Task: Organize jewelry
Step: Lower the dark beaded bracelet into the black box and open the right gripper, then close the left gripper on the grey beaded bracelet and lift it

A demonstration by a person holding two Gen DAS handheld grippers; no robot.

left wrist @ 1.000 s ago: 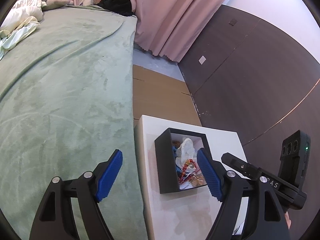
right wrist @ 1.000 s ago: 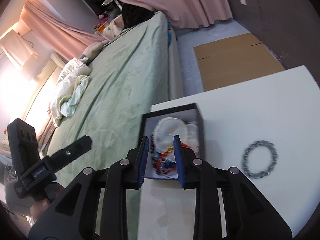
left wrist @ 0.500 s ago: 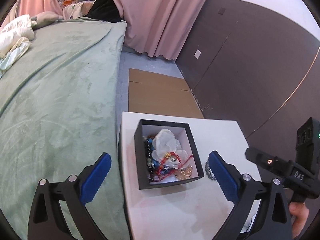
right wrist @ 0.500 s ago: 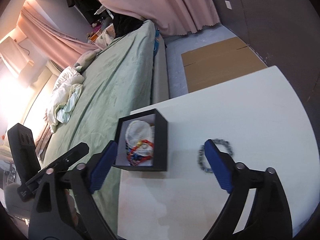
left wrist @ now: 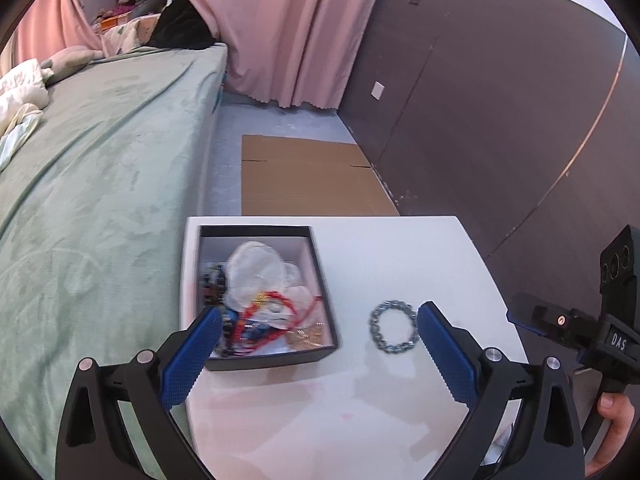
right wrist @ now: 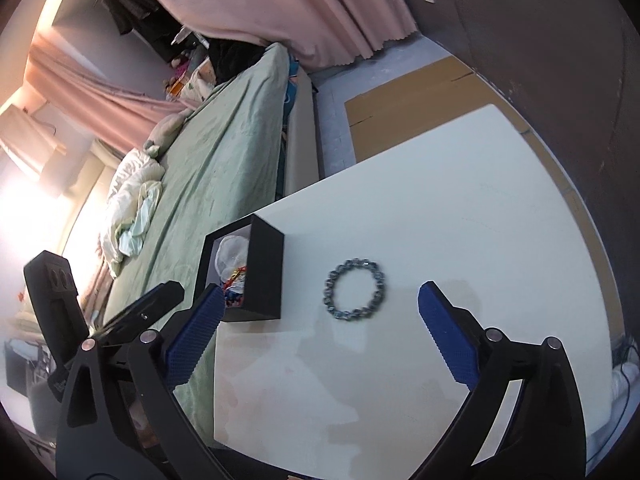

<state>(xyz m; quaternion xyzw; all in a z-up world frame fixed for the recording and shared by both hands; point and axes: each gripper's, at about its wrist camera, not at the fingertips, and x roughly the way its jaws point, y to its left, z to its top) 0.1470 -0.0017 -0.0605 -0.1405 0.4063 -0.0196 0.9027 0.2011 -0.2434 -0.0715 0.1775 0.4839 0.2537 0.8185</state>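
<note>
The beaded bracelet (right wrist: 354, 290) lies flat on the white table (right wrist: 500, 216), a closed grey-blue ring just beside the right-hand wall of the black box (right wrist: 262, 268), apart from it by a strip of bare tabletop. The box sits at the table's left edge, next to the green bed (right wrist: 224, 160), and is heaped with a white pouch (left wrist: 256, 270) and a tangle of red cord and beads (left wrist: 264, 316).

Both grippers hang over the near part of the table with their blue pads spread wide and nothing between them. The right gripper (right wrist: 318, 328) looks the better placed: the bracelet lies straight ahead of it, centred in the gap between its pads and a little beyond their tips. The left gripper (left wrist: 320, 348) faces the box more than the bracelet, which sits just inside its right pad (left wrist: 442, 350).

Being a ring, the bracelet has no real long axis and points nowhere; from the right side it reads as barely oval. So I would judge any approach angle serves, so long as one pad lands inside the loop or both pinch one stretch of beads. The carry to the box would then run leftward.
</note>
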